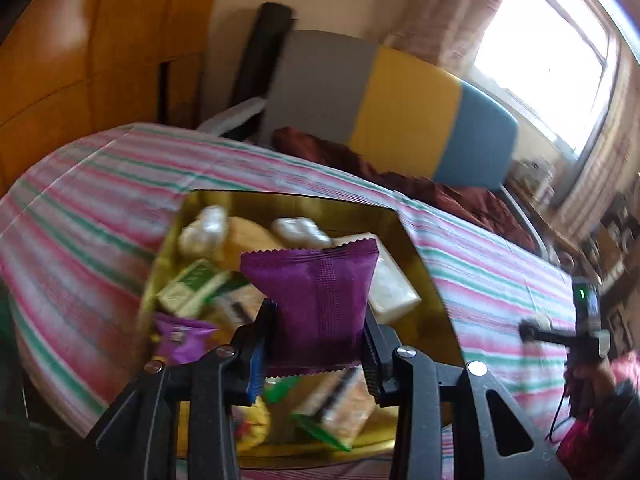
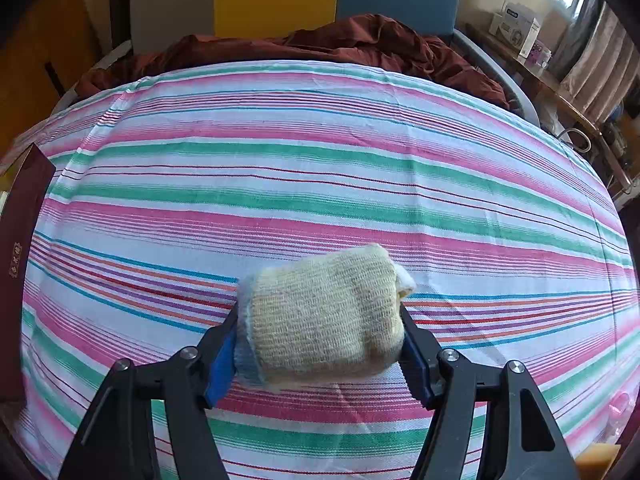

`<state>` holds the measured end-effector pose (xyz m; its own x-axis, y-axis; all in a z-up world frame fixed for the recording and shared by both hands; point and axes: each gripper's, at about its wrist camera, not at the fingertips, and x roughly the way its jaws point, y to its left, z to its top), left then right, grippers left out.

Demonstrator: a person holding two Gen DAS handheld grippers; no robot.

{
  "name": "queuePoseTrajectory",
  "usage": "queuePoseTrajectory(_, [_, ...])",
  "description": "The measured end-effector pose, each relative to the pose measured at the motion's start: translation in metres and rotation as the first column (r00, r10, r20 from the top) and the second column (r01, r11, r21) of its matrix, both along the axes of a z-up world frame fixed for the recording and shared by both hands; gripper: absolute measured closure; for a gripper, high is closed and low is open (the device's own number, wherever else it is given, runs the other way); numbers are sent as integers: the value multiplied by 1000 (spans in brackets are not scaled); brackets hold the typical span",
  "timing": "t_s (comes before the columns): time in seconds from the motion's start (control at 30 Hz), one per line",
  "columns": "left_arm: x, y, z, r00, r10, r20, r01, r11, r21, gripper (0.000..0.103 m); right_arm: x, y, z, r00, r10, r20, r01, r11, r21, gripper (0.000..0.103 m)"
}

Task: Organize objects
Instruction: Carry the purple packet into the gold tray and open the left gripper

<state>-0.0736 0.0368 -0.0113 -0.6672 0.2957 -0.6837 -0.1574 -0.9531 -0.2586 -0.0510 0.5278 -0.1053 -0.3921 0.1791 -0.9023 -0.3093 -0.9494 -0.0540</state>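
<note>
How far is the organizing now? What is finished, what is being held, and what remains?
Done: the gold box already holds many snack packets. In hand: the left gripper is shut on a purple packet above that box; the right gripper is shut on a knitted cream bundle over the striped cloth. Left: both items are not yet set down.

The left tool (image 1: 316, 344) points forward and downward, its two black fingers drawn in close and pressing on the flat sides of a purple packet (image 1: 316, 300) that stands up between the blue pads (image 1: 256, 364). The right tool (image 2: 320, 350) tips more steeply down, its fingers set wider apart and clamped on either end of a rolled cream knit bundle (image 2: 324, 316). In the left wrist view, a hand (image 1: 600, 384) grips the right tool's handle at the far right edge.
</note>
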Motion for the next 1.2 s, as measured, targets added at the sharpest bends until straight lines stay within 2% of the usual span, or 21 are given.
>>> queuePoseTrajectory(0.07, [-10, -22, -2, 998, 48, 32, -49, 998, 43, 65, -1, 0, 0, 1000, 0, 0, 0, 1000, -1, 34])
queuePoseTrajectory(0.17, [-19, -37, -7, 994, 72, 77, -79, 993, 89, 65, -2, -1, 0, 1000, 3, 1, -3, 1000, 3, 34])
queuePoseTrajectory(0.27, [-28, -41, -13, 992, 61, 108, -72, 992, 102, 65, -2, -1, -1, 1000, 3, 0, -3, 1000, 4, 34])
queuePoseTrajectory(0.37, [-31, -41, -25, 986, 29, 167, -57, 985, 161, 65, -1, -2, -1, 1000, 4, 1, -4, 1000, 8, 34])
queuePoseTrajectory(0.43, [-34, -35, -30, 983, 10, 185, -42, 985, 167, 65, -1, -2, -1, 1000, 7, 1, -7, 1000, 12, 34])
queuePoseTrajectory(0.63, [-38, -7, -47, 973, -46, 226, 23, 994, 103, 65, -1, -1, -1, 1000, 10, 1, -10, 1000, 14, 34])
queuePoseTrajectory(0.7, [-45, 2, -57, 961, -58, 269, 40, 996, 74, 65, -1, -1, -1, 1000, 10, 1, -10, 1000, 14, 34])
queuePoseTrajectory(0.8, [-52, 19, -71, 949, -50, 310, 70, 996, -54, 65, 0, -1, -2, 1000, 11, 2, -11, 1000, 15, 34])
queuePoseTrajectory(0.9, [-52, 33, -72, 961, -65, 270, 109, 983, -150, 65, -1, -1, -2, 1000, 13, 2, -13, 1000, 17, 34])
queuePoseTrajectory(1.03, [-62, 35, -76, 963, -36, 267, 92, 976, -199, 65, 0, -1, -2, 1000, 14, 2, -14, 1000, 18, 34])
queuePoseTrajectory(1.2, [-64, 28, -70, 962, -18, 273, 75, 977, -201, 63, -1, -1, -2, 1000, 14, 3, -14, 1000, 17, 34])
